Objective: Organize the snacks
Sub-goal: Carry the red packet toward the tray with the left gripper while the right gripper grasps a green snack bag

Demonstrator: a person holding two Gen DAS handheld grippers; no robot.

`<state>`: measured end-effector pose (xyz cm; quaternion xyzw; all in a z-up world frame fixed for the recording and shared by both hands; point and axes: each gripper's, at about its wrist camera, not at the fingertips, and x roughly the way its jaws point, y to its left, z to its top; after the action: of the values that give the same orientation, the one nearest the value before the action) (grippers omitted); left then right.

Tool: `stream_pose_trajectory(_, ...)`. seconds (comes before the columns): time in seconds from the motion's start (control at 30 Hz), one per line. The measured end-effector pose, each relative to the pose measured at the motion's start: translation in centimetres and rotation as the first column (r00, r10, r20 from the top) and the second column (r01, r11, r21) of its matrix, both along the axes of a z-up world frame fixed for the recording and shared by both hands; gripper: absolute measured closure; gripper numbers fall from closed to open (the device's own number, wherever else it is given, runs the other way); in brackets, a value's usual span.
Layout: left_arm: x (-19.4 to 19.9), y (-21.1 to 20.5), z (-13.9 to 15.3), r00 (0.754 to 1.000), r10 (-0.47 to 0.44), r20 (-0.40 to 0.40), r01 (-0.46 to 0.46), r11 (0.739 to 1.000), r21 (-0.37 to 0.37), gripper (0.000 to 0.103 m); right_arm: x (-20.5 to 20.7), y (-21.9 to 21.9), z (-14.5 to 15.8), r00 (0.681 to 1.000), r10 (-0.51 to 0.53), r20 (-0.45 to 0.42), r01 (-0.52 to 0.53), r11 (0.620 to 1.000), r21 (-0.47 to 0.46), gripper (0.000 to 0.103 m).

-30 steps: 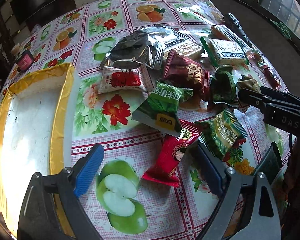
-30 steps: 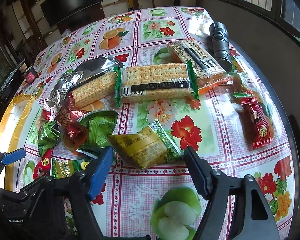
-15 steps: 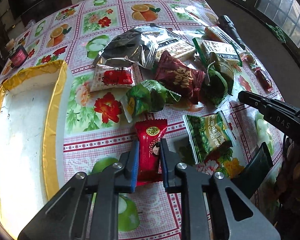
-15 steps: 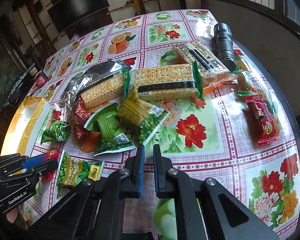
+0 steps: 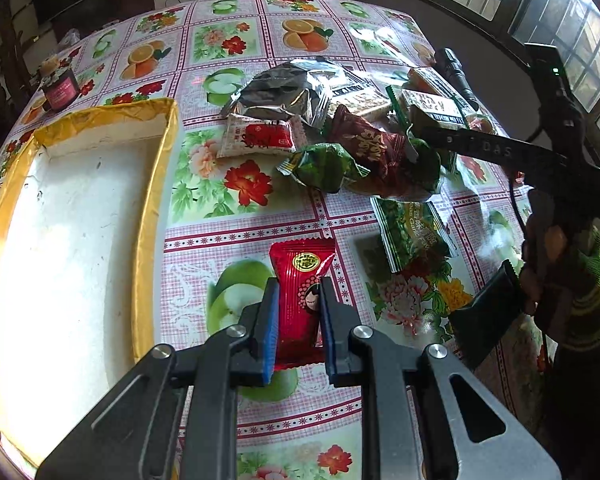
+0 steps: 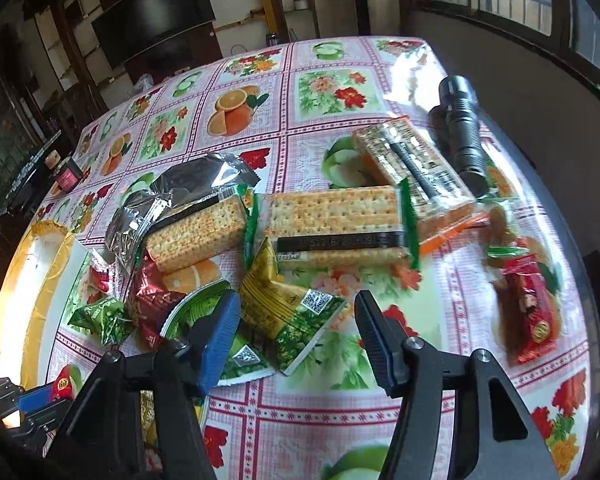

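My left gripper (image 5: 299,292) is shut on a red snack packet (image 5: 302,280) and holds it above the tablecloth, right of the yellow-rimmed white tray (image 5: 156,184). My right gripper (image 6: 296,312) is open, just above a yellow-green snack packet (image 6: 288,312) that lies on the table. A pile of snacks lies beyond: cracker packs (image 6: 336,224), a silver foil bag (image 6: 180,196), a dark red packet (image 5: 368,148) and green packets (image 5: 324,164). The right gripper also shows in the left wrist view (image 5: 432,130).
A black flashlight (image 6: 462,132) lies at the far right near the table edge. A red packet (image 6: 530,316) lies alone at the right. A small dark jar (image 5: 60,86) stands at the far left. The tray (image 6: 40,264) is left of the pile.
My left gripper has lifted the red packet and drawn it back from the pile. My right gripper was shut half a second ago and has opened over the yellow-green packet.
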<state>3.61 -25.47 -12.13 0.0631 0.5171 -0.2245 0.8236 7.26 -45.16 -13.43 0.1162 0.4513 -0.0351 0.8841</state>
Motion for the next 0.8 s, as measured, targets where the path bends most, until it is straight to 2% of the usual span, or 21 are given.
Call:
stream_pose_trajectory(0.1,-0.1,0.4,0.2,1.0,0.005,-0.006,-0.005,1.0,-0.014,0.083,0.3,1.3,-0.1,0.999,0.05,-0.009,-0.05,0.998,-0.029,0.042)
stream_pose_trajectory(0.13,-0.2,0.4,0.2,1.0,0.007,-0.006,-0.007,1.0,-0.016,0.083,0.2,1.5,0.0,0.998,0.062,0.005,-0.061,0.998,-0.014,0.051)
stream_pose_trajectory(0.17,-0.2,0.5,0.3,1.0,0.008,-0.007,-0.008,1.0,-0.019,0.083,0.2,1.6,0.0,0.998,0.069,0.008,-0.069,0.998,-0.002,0.073)
stream_pose_trajectory(0.23,-0.2,0.6,0.3,1.0,0.011,-0.009,-0.011,1.0,-0.02,0.083,0.0,1.4,0.0,0.998,0.063,0.01,-0.064,0.998,0.014,0.079)
stream_pose_trajectory(0.53,-0.9,1.8,1.1,1.0,0.022,0.001,-0.022,0.999,-0.028,0.083,-5.5,1.9,3.4,0.991,0.035,0.126,-0.044,0.997,0.065,0.079)
stream_pose_trajectory(0.8,-2.3,3.2,2.5,0.998,0.044,0.037,-0.043,0.999,-0.032,0.083,-9.3,5.5,6.0,0.974,0.103,0.2,-0.128,0.985,0.117,0.079)
